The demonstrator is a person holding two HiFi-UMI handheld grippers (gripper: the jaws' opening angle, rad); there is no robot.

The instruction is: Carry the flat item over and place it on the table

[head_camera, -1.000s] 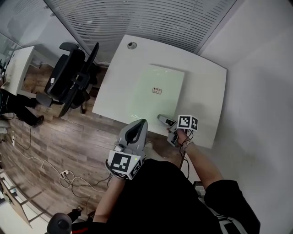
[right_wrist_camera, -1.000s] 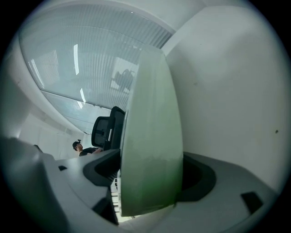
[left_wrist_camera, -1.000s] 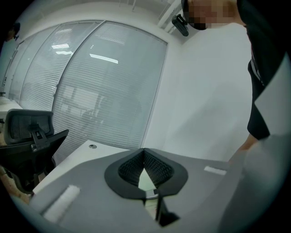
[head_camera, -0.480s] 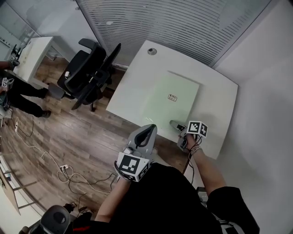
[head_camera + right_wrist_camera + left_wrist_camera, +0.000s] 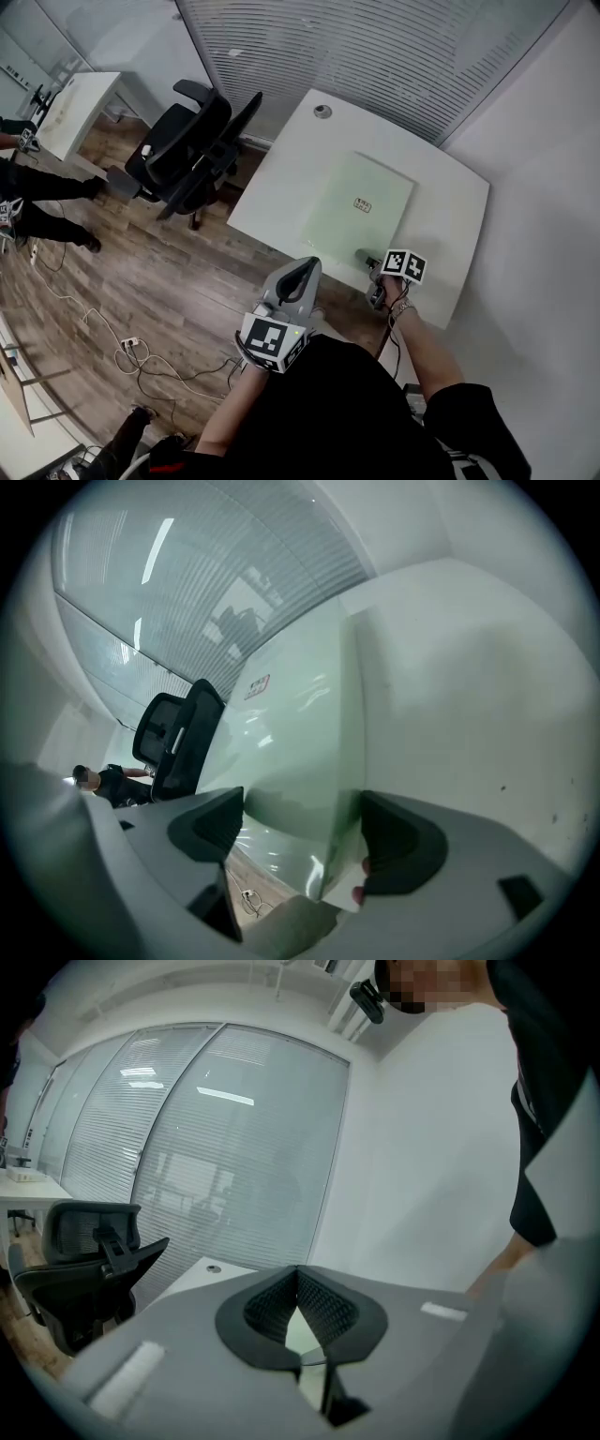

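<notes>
Scene: head view looking steeply down on an office with a wooden floor (image 5: 141,272).
Desks: two. One white desk (image 5: 281,187) right of centre carries the task's thing; a second white desk (image 5: 80,103) stands at the upper left.
Flat item: one pale green sheet (image 5: 361,216), lying flat on the nearer desk at centre right, its near corner reaching the desk's front edge.
Label: one small tag (image 5: 363,205) near the sheet's middle.
Grommet: one round cap (image 5: 322,112) at the desk's far corner.
Chair: one black office chair (image 5: 183,150), upper left of the desk, apart from it.
Tongs: two pairs, each with one marker cube.
Left tongs (image 5: 302,270): lower centre, in front of the desk's near edge, tips pressed together with nothing between them.
Right tongs (image 5: 366,260): at the sheet's near corner, spread wide. They have just been opening. The corner lies between the pads, which do not press on it.
Cables: a tangle (image 5: 141,356) on the floor at lower left; count unclear.
Blinds: one long slatted wall (image 5: 375,56) across the top.
</notes>
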